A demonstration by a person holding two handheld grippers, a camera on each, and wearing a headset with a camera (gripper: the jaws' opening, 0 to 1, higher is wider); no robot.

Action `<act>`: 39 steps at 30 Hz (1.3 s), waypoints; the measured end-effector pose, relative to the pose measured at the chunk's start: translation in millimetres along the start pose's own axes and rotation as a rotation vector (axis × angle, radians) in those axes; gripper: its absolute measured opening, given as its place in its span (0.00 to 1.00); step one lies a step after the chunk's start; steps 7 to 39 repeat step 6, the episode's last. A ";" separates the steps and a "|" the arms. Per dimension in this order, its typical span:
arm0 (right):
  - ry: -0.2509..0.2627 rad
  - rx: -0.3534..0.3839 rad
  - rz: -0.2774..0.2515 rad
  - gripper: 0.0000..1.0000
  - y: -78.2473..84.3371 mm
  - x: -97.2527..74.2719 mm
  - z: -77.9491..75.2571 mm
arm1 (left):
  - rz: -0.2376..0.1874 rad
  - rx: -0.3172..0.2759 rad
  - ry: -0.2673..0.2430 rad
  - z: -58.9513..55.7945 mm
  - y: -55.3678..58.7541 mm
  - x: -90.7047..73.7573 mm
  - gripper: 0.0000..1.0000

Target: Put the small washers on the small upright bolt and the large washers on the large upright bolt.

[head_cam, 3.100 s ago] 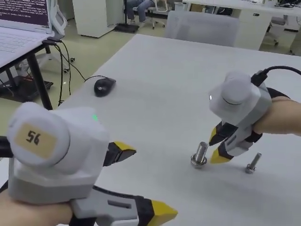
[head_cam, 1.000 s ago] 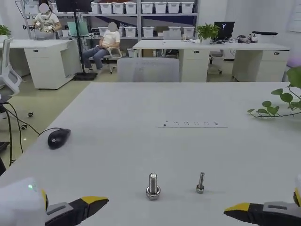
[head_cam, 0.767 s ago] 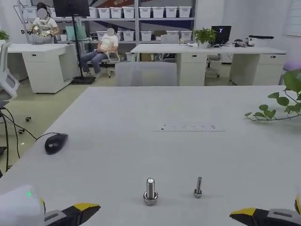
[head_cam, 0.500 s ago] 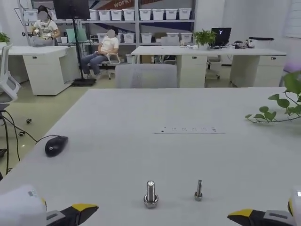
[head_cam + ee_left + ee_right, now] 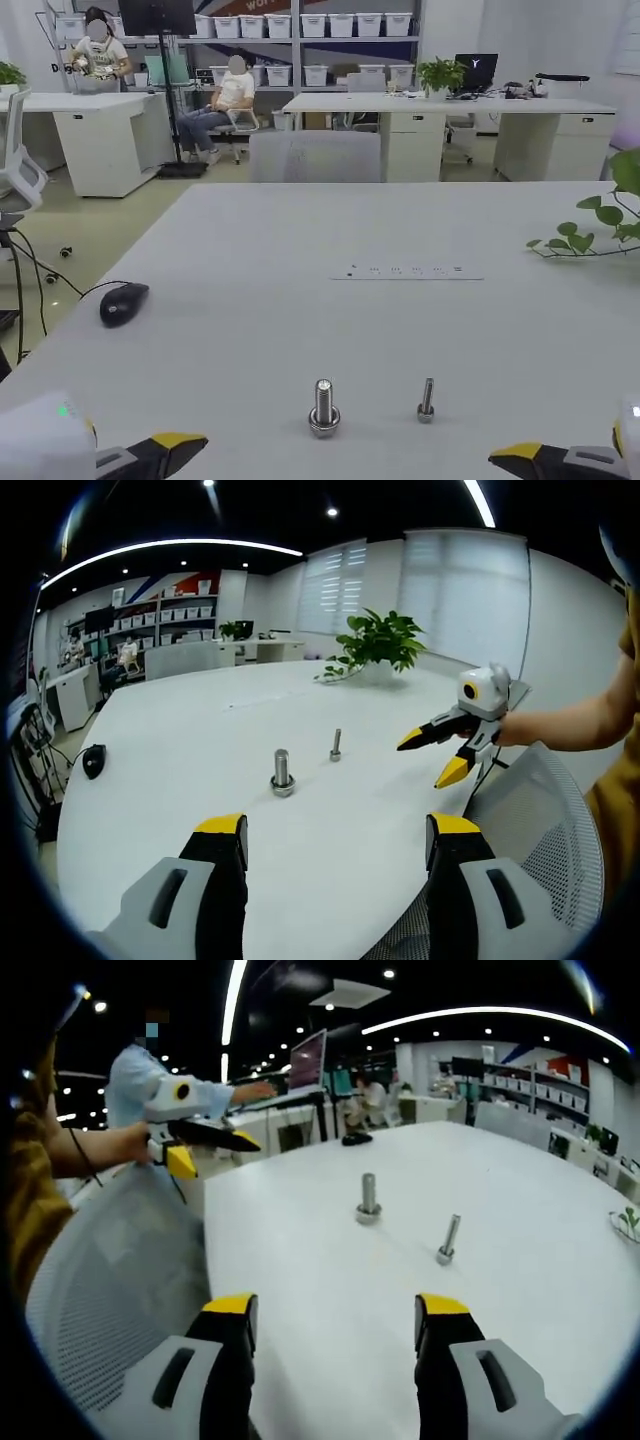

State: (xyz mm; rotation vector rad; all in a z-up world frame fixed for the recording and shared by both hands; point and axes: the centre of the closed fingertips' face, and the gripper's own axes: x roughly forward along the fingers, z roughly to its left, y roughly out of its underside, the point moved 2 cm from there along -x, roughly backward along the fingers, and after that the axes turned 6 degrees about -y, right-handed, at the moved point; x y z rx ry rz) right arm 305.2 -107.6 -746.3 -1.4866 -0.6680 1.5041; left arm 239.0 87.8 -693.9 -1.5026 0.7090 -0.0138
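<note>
The large bolt stands upright near the table's front edge with washers stacked around its base. To its right stands the small bolt, also with a ring at its foot. In the head view, a yellow fingertip of my left gripper shows at the bottom left and one of my right gripper at the bottom right. Both are well short of the bolts. My left gripper is open and empty, facing the large bolt and small bolt. My right gripper is open and empty too.
A black mouse lies at the left, a power strip is set into the table's middle, and a plant leans in at the right. A grey chair stands at the far edge. People sit at desks behind.
Three seconds ago my right gripper was at the large bolt; now both grippers are back at the near edge. In the last second only the camera has shifted slightly.
</note>
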 end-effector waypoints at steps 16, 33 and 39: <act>-0.005 0.007 -0.001 0.65 2.5 7.1 5.2 | 0.008 -0.013 -0.001 0.9 6.1 -0.1 0.72; -0.005 0.007 -0.001 0.65 2.5 7.1 5.2 | 0.008 -0.013 -0.001 0.9 6.1 -0.1 0.72; -0.005 0.007 -0.001 0.65 2.5 7.1 5.2 | 0.008 -0.013 -0.001 0.9 6.1 -0.1 0.72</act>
